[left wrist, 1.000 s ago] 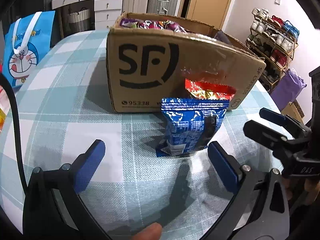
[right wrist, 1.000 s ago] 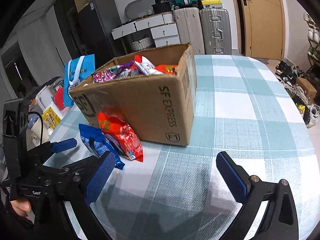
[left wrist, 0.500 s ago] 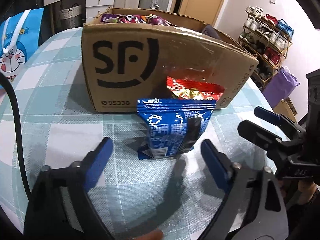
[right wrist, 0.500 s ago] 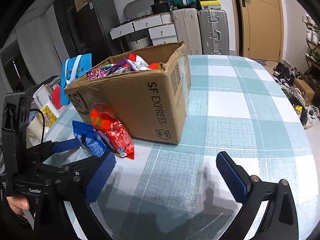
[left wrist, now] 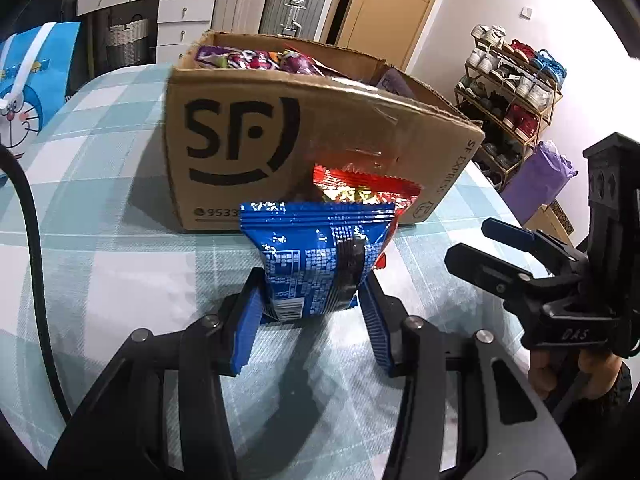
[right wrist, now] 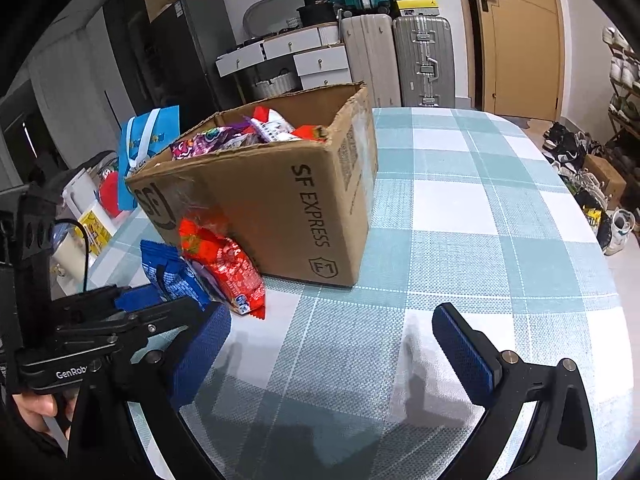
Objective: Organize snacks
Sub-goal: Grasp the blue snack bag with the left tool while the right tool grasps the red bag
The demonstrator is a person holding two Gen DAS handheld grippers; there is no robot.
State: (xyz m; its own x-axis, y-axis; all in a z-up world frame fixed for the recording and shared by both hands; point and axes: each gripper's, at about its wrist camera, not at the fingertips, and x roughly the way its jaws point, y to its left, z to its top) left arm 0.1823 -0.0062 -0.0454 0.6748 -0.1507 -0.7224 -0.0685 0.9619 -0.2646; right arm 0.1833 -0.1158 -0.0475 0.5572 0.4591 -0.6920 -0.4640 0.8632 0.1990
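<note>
Left claw [left wrist: 312, 308] pinches glossy blue foil snack packet [left wrist: 316, 260]; brown cardboard box [left wrist: 280, 152] just beyond. Right claw [right wrist: 328, 344] spread, nothing between.

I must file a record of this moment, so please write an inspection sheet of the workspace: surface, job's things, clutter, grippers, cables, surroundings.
Surface: table under a teal and white checked cloth.
Job's things: open box holding snacks; blue packet and red packet upright against its front.
Clutter: blue bag at the table's far left edge.
Grippers: left gripper shut on the blue packet's lower end; right gripper open, nothing between its fingers.
Cables: black cable along the left side.
Surroundings: suitcases, drawers, a door, a shoe rack.
</note>
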